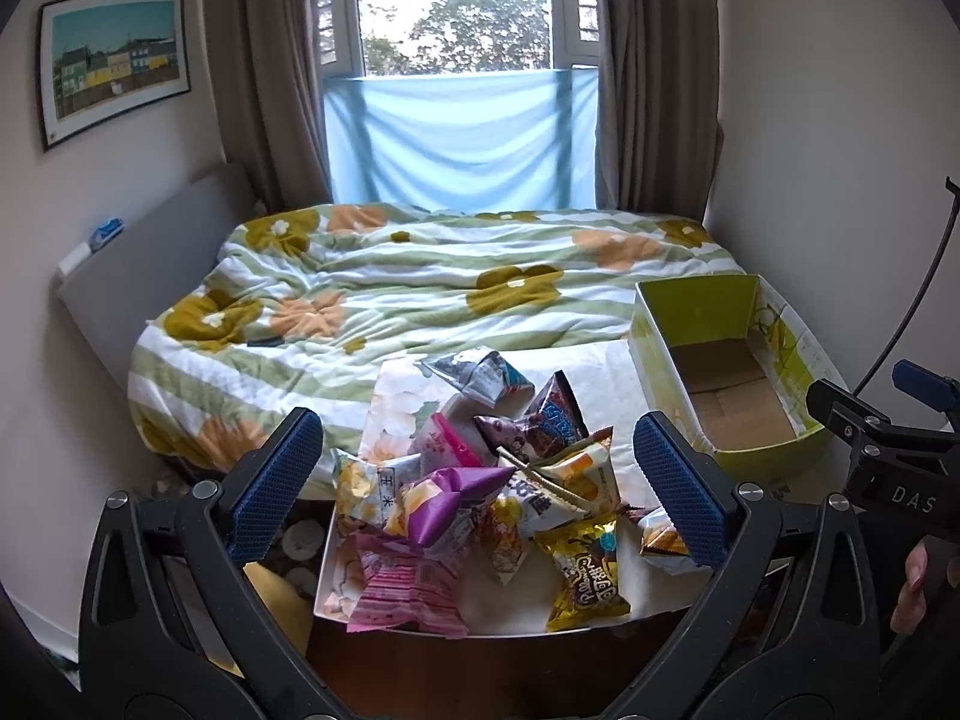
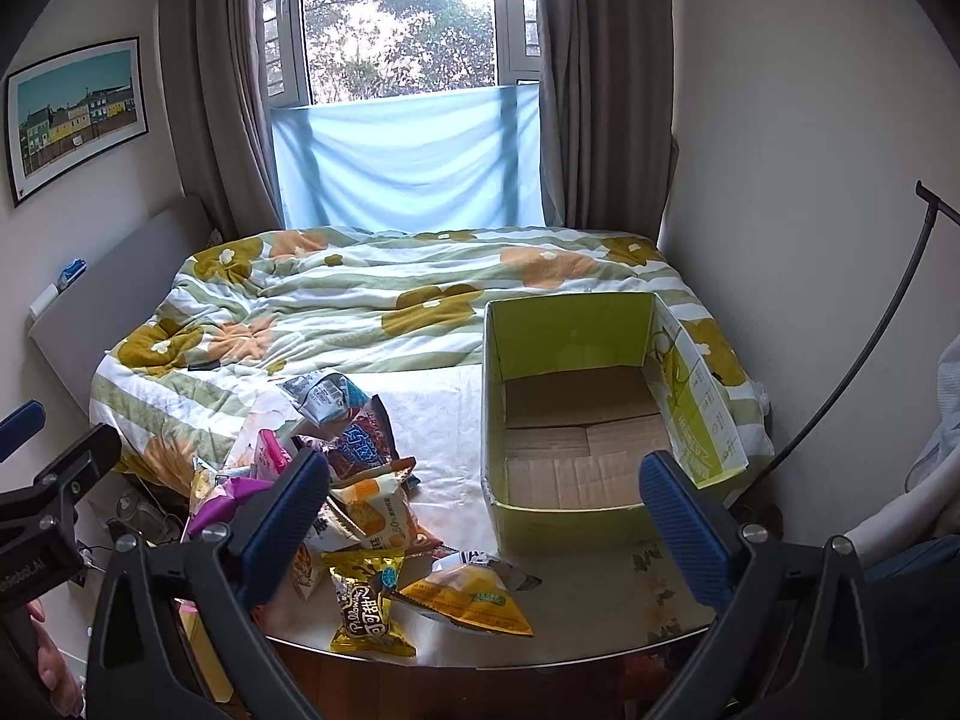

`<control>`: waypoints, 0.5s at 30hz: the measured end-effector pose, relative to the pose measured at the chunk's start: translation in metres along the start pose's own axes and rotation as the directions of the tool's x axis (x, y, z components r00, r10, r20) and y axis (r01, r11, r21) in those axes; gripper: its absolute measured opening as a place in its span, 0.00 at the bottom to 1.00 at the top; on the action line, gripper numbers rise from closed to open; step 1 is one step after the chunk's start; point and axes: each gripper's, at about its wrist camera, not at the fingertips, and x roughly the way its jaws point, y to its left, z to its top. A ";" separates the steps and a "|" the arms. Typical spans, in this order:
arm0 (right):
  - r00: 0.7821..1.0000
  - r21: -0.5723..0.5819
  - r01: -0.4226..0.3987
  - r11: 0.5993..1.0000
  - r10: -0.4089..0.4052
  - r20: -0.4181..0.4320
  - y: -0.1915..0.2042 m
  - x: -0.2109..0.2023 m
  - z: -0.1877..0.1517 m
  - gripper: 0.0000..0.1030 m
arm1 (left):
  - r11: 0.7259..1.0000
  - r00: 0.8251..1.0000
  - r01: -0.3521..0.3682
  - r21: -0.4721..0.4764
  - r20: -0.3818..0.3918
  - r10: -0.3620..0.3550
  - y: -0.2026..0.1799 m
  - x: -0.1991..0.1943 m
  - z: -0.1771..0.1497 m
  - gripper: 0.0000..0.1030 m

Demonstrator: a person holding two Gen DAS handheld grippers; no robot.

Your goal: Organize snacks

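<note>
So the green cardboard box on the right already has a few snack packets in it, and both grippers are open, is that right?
Not quite. The green cardboard box is empty: the right wrist view shows only its bare brown floor. The snack packets all lie in a pile left of it. Both the left gripper and the right gripper are open, holding nothing.

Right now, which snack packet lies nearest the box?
The orange triangular packet, lying apart from the pile, just before the green box; the others sit further left.

A home bedroom: quilted bed (image 1: 420, 294), curtained window (image 1: 456, 6), framed picture (image 1: 114, 60).
</note>
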 end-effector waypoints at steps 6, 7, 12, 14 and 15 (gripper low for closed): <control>1.000 -0.001 -0.003 1.000 0.003 0.002 0.000 -0.001 0.001 1.00 | 1.000 1.000 -0.004 -0.003 0.002 0.004 -0.003 0.000 -0.002 1.00; 1.000 -0.003 -0.004 1.000 0.004 0.002 0.000 -0.001 0.001 1.00 | 1.000 1.000 -0.004 -0.003 0.003 0.004 -0.004 0.000 -0.002 1.00; 1.000 -0.004 -0.003 1.000 0.003 0.003 0.000 -0.002 0.002 1.00 | 1.000 1.000 -0.002 -0.001 0.002 0.002 -0.004 0.000 -0.002 1.00; 1.000 -0.004 -0.005 1.000 0.005 0.002 0.000 -0.002 0.002 1.00 | 1.000 1.000 -0.002 -0.002 0.002 0.002 -0.004 0.000 -0.002 1.00; 1.000 -0.004 -0.005 1.000 0.005 0.001 0.000 -0.002 0.002 1.00 | 1.000 1.000 -0.001 -0.002 0.001 0.001 -0.004 0.001 -0.002 1.00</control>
